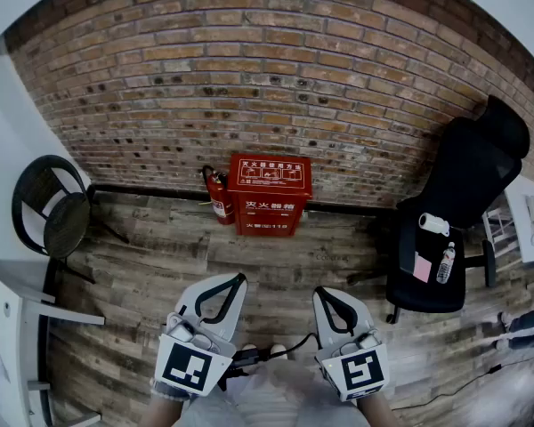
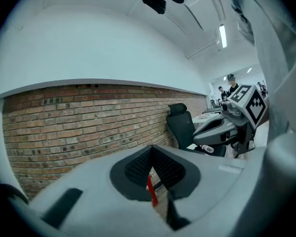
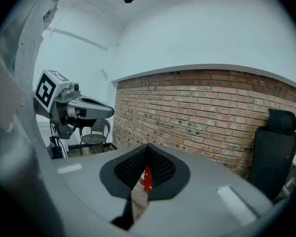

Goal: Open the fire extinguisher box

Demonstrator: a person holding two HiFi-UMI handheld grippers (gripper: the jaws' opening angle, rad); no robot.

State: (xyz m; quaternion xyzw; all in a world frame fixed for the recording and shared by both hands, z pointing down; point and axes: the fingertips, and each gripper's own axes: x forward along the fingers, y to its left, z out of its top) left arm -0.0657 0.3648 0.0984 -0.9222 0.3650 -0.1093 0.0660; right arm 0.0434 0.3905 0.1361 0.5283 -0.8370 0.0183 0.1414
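Observation:
The red fire extinguisher box point(image 1: 269, 194) stands on the wooden floor against the brick wall, its lid down. A red fire extinguisher point(image 1: 218, 196) stands just to its left. My left gripper point(image 1: 236, 279) and right gripper point(image 1: 321, 292) are held side by side low in the head view, well short of the box, both shut and empty. In the left gripper view the shut left gripper point(image 2: 151, 147) shows only a red sliver of the box point(image 2: 151, 191) through the slit. The right gripper point(image 3: 147, 145) likewise frames a red strip of the box point(image 3: 146, 179).
A black office chair point(image 1: 454, 212) with a bottle and small items on its seat stands at the right. A round black mesh chair point(image 1: 49, 207) stands at the left, and white furniture point(image 1: 4, 345) is at the lower left. Bare wooden floor point(image 1: 276, 256) lies between me and the box.

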